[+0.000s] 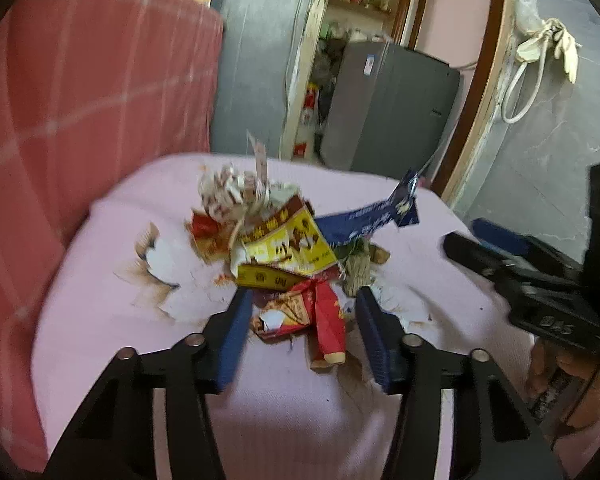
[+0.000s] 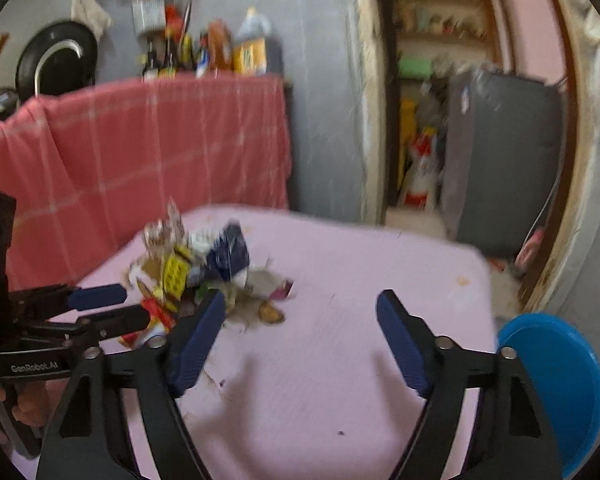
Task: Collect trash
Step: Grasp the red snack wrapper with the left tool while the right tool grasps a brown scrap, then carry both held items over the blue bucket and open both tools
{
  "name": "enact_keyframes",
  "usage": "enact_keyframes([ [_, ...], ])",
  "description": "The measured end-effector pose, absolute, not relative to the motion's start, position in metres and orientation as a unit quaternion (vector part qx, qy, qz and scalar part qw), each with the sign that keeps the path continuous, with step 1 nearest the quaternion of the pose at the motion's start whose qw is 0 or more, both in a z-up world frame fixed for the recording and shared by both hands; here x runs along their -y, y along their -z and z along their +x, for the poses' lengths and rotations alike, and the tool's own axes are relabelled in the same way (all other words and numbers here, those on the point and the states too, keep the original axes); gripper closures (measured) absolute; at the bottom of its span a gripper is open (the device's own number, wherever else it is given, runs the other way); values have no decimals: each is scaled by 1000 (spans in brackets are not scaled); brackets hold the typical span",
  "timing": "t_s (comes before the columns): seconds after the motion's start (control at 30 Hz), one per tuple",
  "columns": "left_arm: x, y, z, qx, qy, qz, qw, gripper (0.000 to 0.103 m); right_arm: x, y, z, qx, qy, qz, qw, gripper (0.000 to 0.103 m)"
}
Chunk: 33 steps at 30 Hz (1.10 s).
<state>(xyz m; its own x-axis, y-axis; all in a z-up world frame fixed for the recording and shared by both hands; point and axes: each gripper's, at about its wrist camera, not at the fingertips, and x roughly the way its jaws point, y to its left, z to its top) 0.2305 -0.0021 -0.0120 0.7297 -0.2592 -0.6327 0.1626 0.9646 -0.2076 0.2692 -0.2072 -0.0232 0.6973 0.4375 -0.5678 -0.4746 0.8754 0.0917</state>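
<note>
Blue-padded fingers around a heap of trash on a pink table

Left gripper [image 1: 300,320] stands partly open, a red wrapper [image 1: 324,320] between its pads, contact unclear. Right gripper [image 2: 300,340] gapes wide over bare pink table [image 2: 340,400], holding nothing; the trash pile [image 2: 196,272] lies just left of it. Blue bin [image 2: 556,380] sits at the table's right edge.

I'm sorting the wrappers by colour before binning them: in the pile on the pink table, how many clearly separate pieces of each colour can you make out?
Red crumpled wrapper between the left gripper's pads: 1
Yellow and brown printed wrapper: 1
Dark blue printed wrapper: 1
White and red crumpled paper: 1
Total: 4 clearly separate pieces; smaller scraps are too blurred to count.
</note>
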Motion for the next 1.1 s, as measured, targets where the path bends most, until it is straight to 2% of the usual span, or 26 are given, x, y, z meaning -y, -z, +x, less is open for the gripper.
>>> enact_keyframes([
  [0.1, -4, 15, 233, -372, 117, -85, 917, 61, 194, 35, 284, -342, -256, -51, 903, 48],
  [0.23, -13, 16, 236, -382, 122, -107, 910, 64, 178, 48, 302, -388, -272, -71, 878, 53],
  [0.37, -19, 15, 236, -385, 127, -116, 907, 70, 171, 55, 313, -411, -282, -72, 864, 64],
  [0.47, -24, 16, 236, -387, 131, -129, 903, 75, 174, 57, 319, -420, -282, -57, 861, 82],
  [0.5, -25, 16, 235, -387, 133, -134, 902, 78, 176, 57, 318, -419, -284, -53, 861, 83],
  [0.7, -20, 8, 224, -376, 142, -146, 904, 88, 179, 50, 304, -394, -281, -54, 873, 84],
  [1.1, 28, -36, 182, -273, 159, -108, 943, 90, 228, 6, 229, -262, -251, -16, 932, 84],
])
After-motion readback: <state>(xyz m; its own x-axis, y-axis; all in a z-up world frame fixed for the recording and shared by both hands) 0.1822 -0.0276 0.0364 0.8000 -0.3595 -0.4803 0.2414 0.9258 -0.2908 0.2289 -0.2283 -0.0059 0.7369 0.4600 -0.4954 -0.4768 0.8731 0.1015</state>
